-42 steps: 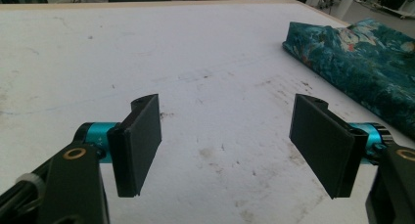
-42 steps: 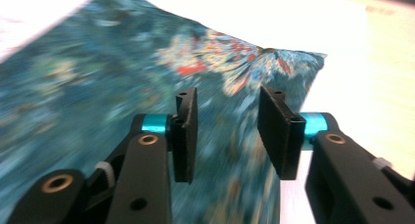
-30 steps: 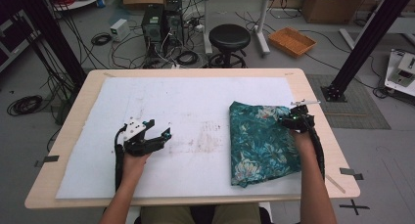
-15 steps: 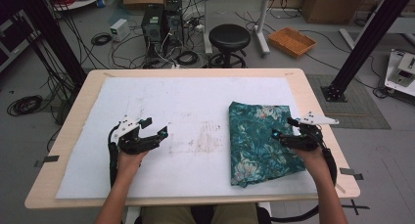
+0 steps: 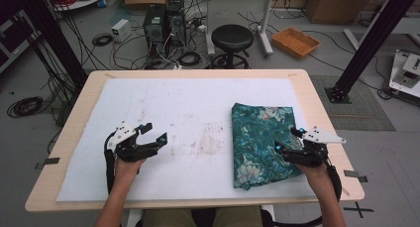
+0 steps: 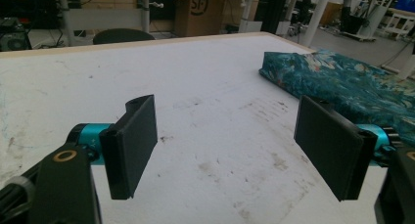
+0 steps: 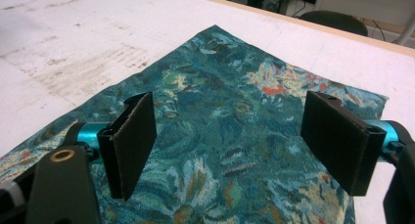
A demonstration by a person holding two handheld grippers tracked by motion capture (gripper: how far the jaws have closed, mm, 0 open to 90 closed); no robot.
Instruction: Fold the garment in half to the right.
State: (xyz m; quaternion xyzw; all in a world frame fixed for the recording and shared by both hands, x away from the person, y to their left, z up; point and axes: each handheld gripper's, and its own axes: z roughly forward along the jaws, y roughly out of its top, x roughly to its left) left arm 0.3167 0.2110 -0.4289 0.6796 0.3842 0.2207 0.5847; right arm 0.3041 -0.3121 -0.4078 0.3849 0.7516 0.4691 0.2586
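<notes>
**Folded floral cloth lies free at the right, both grippers spread**

At the left of the wooden worktop (image 5: 74,123) with its stained white cover sheet, the left gripper (image 5: 154,134) hangs just over the bare sheet near the front edge. Its jaws stand wide apart with nothing between them, as the left gripper view (image 6: 225,145) makes plain.

In the middle the sheet carries only grey smudges.

At the right lies the folded teal fabric with a floral print (image 5: 260,140), a flat, roughly rectangular pad reaching from mid-depth to close by the near edge. The right gripper (image 5: 287,139) hovers over its near right part; its jaws have just been opening and now stand fully spread, the cloth below them and not between them, as the right gripper view (image 7: 227,145) shows across the weave (image 7: 235,111).

The cloth looks light, limp and woven with some texture, so it should neither slip from the pads nor break. Being soft, it will likely sag and unfold if lifted by one point. A layered edge or corner, such as the near right corner beside the right gripper, seems the best hold; pinching all layers together there should keep the fold. The flat middle offers no lip to grasp.
</notes>
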